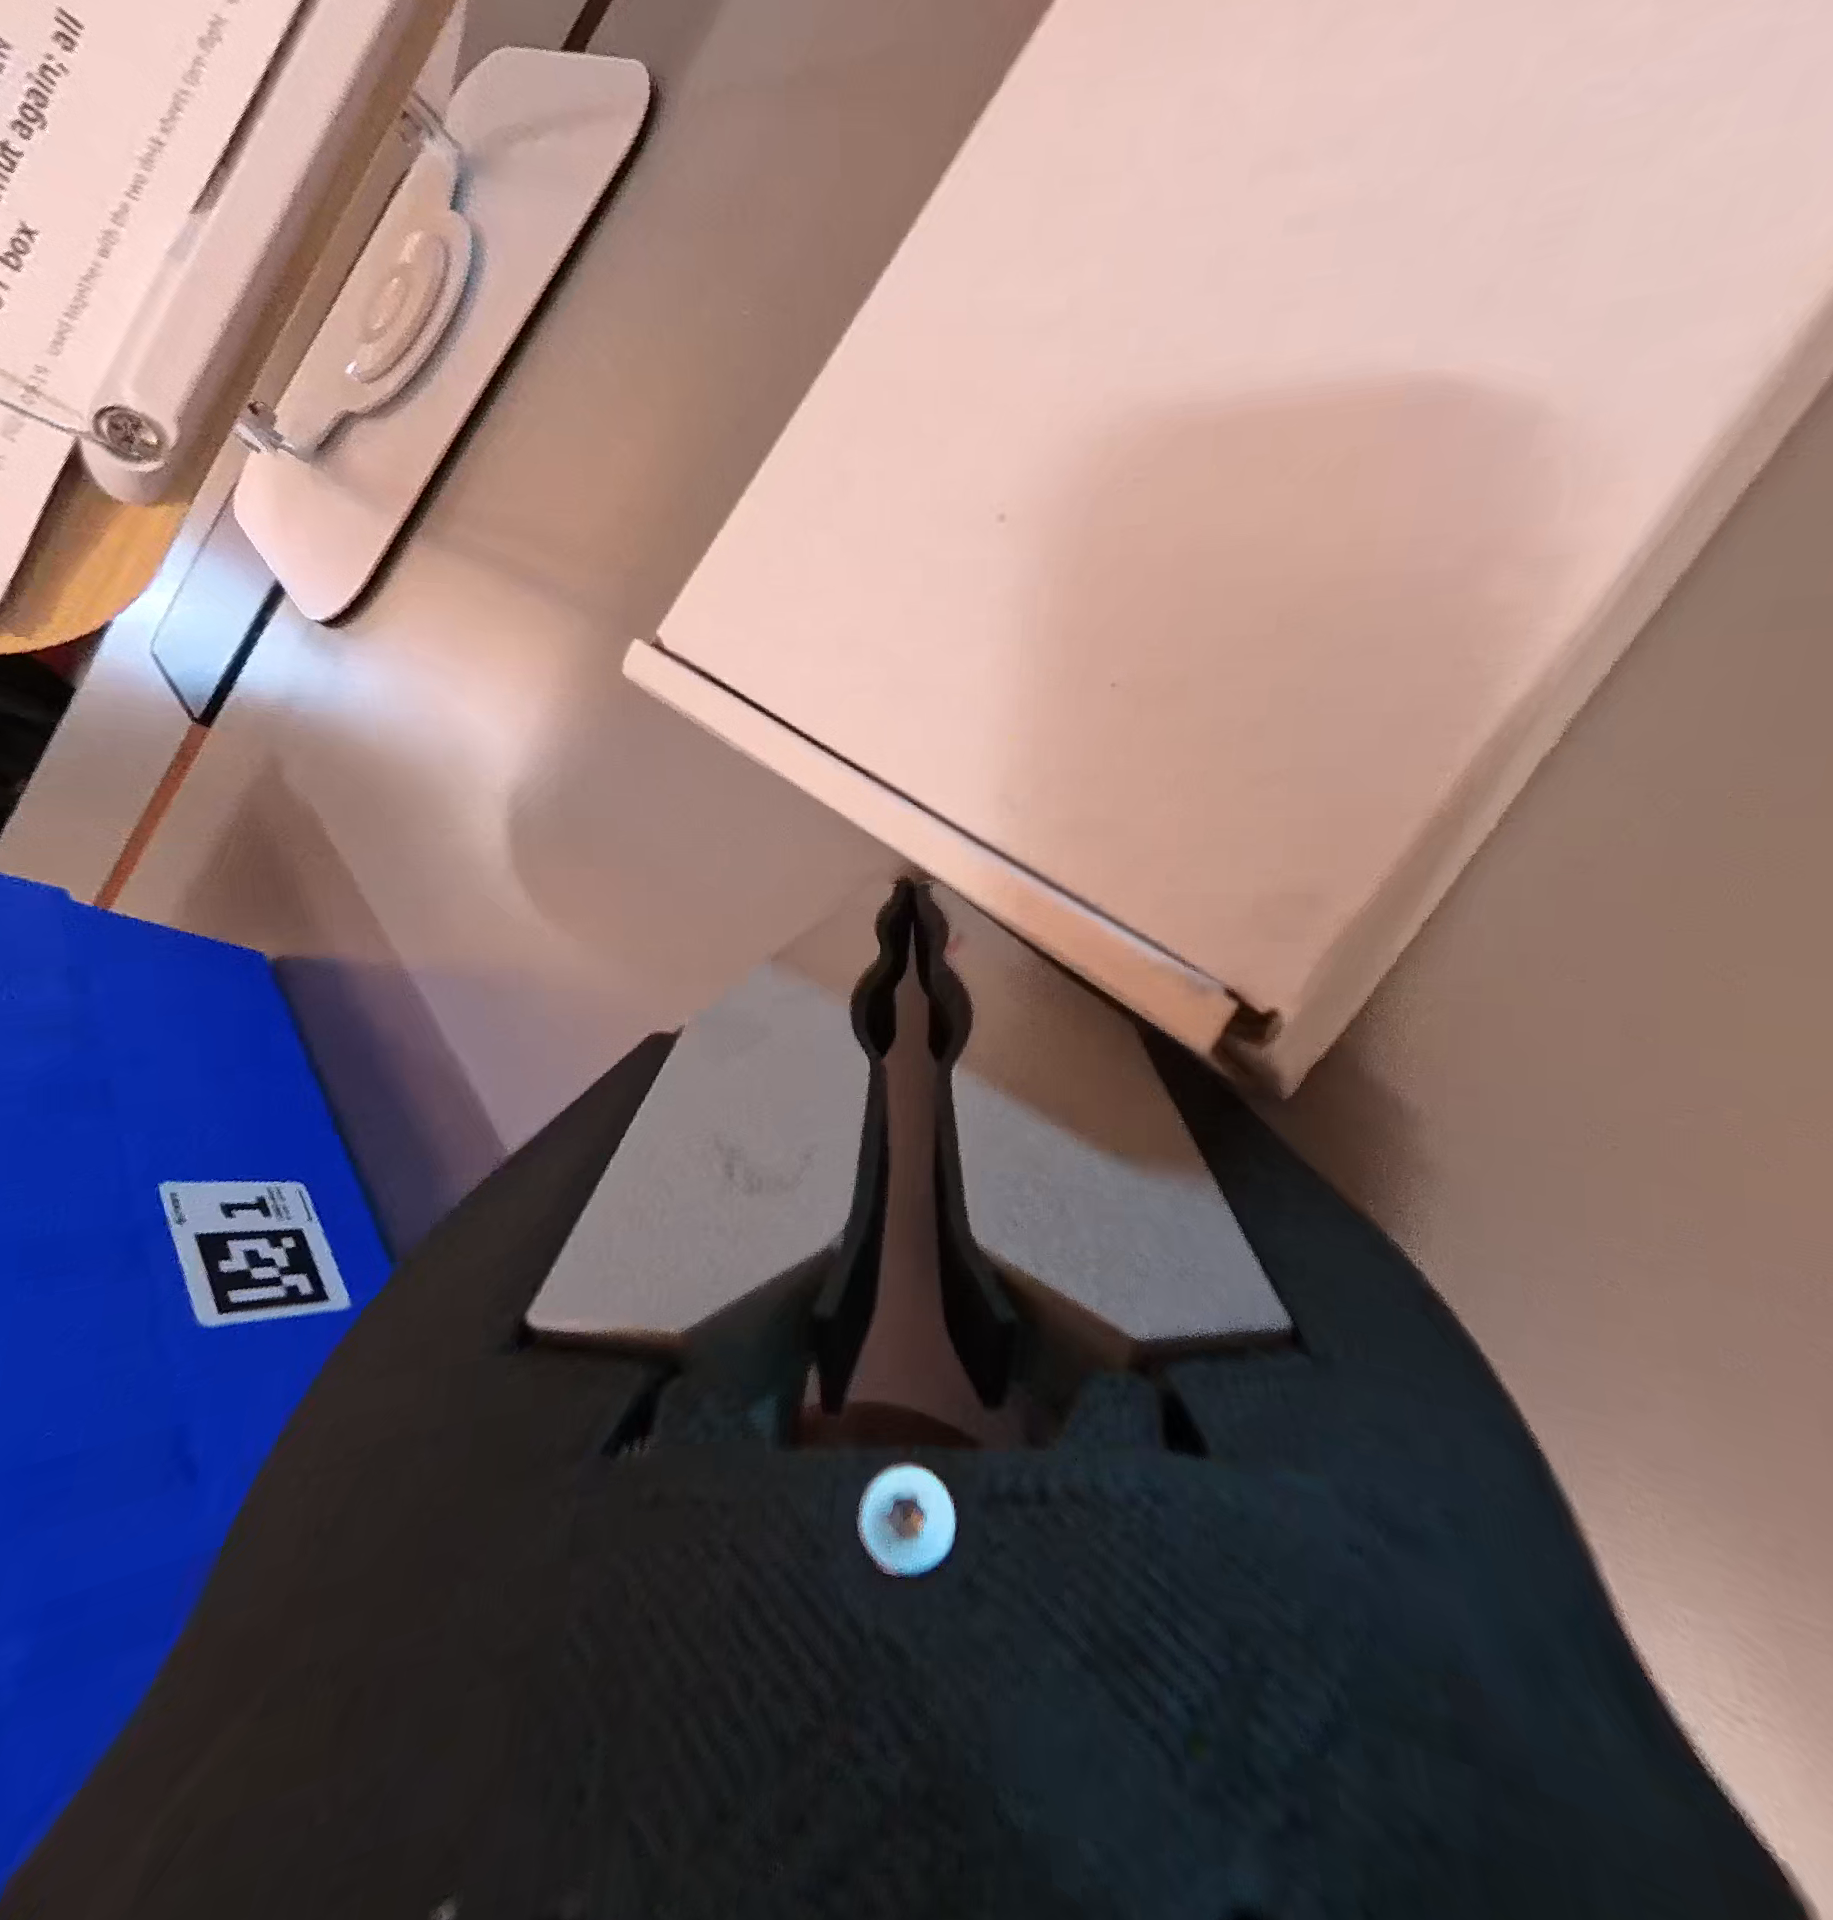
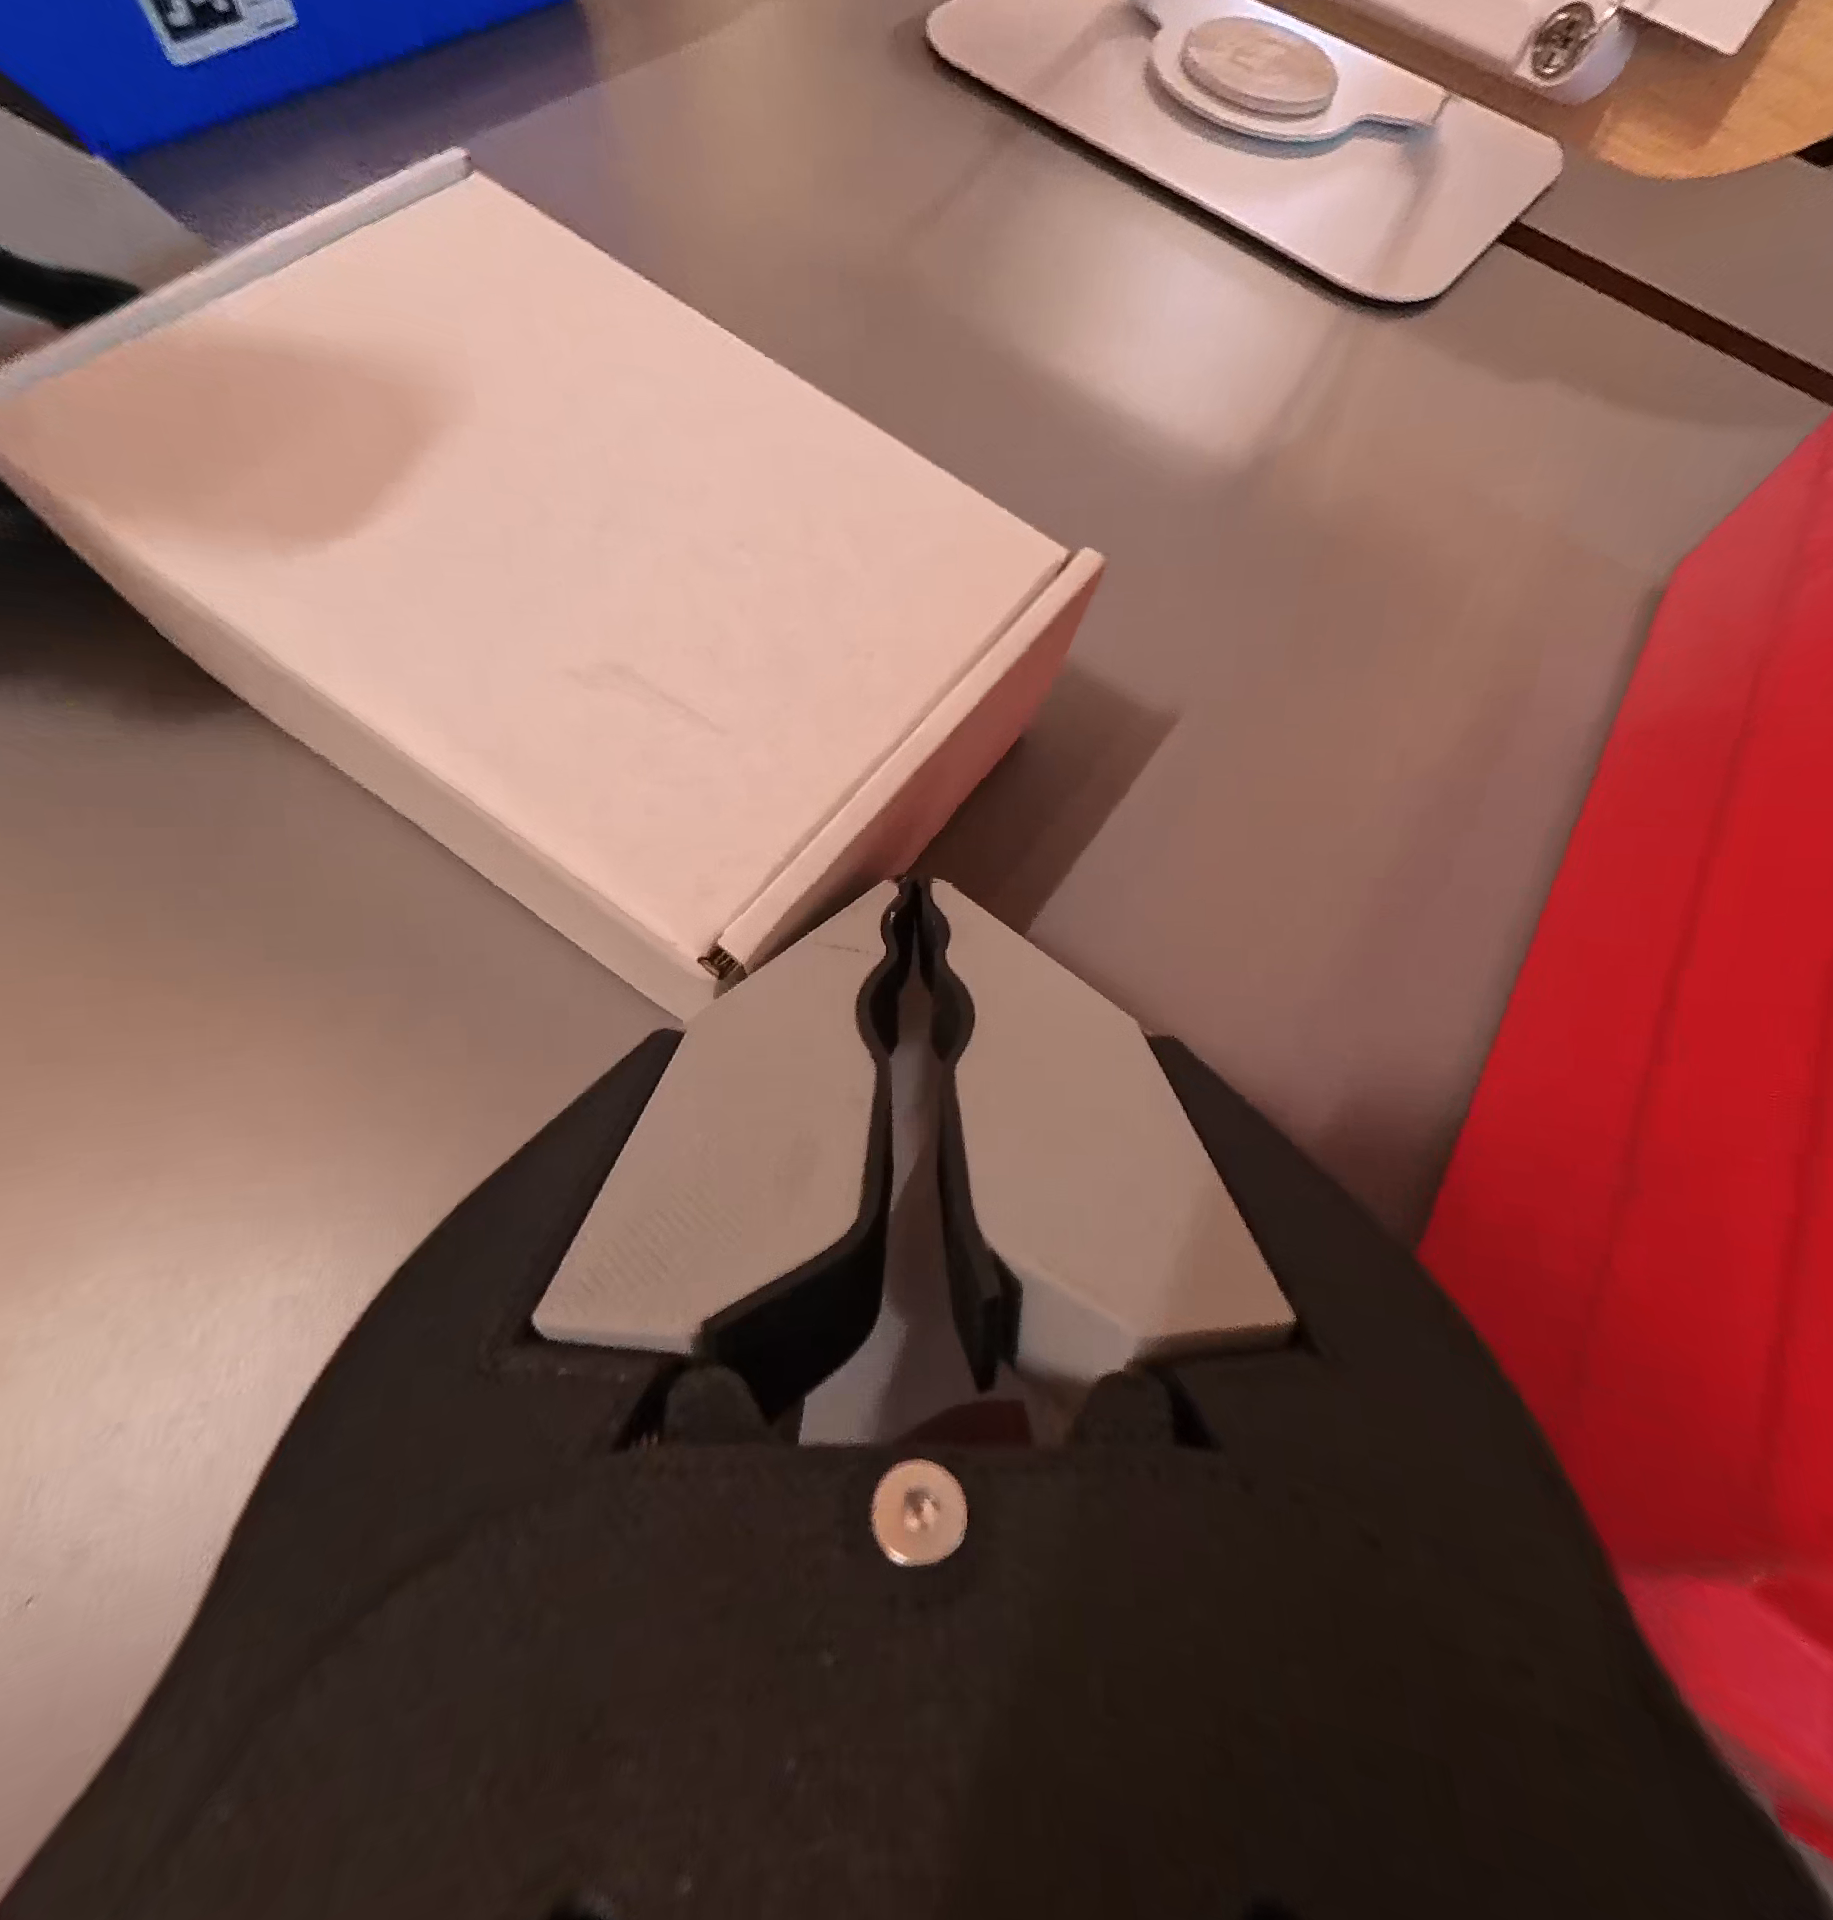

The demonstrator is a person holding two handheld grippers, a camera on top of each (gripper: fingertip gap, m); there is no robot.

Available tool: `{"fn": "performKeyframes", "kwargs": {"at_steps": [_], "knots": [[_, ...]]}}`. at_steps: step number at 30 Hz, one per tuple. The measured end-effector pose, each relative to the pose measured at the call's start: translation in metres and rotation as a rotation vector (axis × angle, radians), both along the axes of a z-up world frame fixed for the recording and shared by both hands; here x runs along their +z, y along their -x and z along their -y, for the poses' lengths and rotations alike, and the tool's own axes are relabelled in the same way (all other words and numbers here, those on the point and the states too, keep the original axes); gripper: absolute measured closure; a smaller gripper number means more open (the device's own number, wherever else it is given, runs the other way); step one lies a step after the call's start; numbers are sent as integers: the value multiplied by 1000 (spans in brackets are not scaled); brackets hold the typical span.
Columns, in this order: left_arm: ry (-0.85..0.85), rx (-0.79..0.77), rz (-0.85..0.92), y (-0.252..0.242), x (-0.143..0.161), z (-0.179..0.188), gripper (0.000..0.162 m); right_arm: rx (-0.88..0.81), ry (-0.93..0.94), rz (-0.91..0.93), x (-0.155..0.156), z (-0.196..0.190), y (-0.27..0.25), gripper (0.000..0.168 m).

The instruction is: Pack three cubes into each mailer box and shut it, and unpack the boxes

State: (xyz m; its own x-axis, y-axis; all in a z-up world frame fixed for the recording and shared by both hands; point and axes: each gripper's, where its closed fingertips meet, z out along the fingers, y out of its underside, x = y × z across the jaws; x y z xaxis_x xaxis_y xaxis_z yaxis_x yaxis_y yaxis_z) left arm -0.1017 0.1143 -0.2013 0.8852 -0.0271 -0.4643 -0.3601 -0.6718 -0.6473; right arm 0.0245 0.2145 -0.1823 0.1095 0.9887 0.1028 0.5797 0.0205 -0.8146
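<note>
I am holding my left tool (image 1: 907,896) with its fingers pressed together, gripping nothing, the tips sitting right at the flap edge of the white mailer box (image 1: 1255,499). The mailer box is lying closed and flat on the grey-brown surface (image 1: 538,727). To the left of my left tool, a blue bin (image 1: 133,1143) is sitting on the surface, carrying a small white sticker with a black square marker (image 1: 252,1252).

I am keeping my right tool (image 2: 914,896) pinched together as well, empty, with its tips right at the opposite end flap of the same mailer box (image 2: 538,582); whether the tips are touching the cardboard I cannot tell. A red bin (image 2: 1670,1039) is standing just to the right of this tool. At the far left end of the box, part of a dark shape is showing, too cut off to identify.

Farther back on the surface, a flat white stand base with rounded corners (image 2: 1307,177) is resting, holding a round disc-shaped fitting (image 2: 1255,52). In the left wrist view, a white printed card (image 1: 81,208) is leaning beside that stand. No cubes are showing in either view.
</note>
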Motion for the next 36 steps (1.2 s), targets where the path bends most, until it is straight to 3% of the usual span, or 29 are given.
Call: {"fn": "performKeyframes", "kwargs": {"at_steps": [5,13,27,31,36], "knots": [[-57,43,175,-6,17,12,162,74,26,57,10,12,-2,168],[3,25,482,-25,46,40,162,150,149,90,49,18,6,168],[-48,25,466,-21,40,53,162,186,97,118,36,14,5,164],[-87,6,423,-18,47,63,130,162,59,78,50,4,0,160],[-191,-48,368,-17,61,55,89,278,31,-65,98,23,0,156]]}}
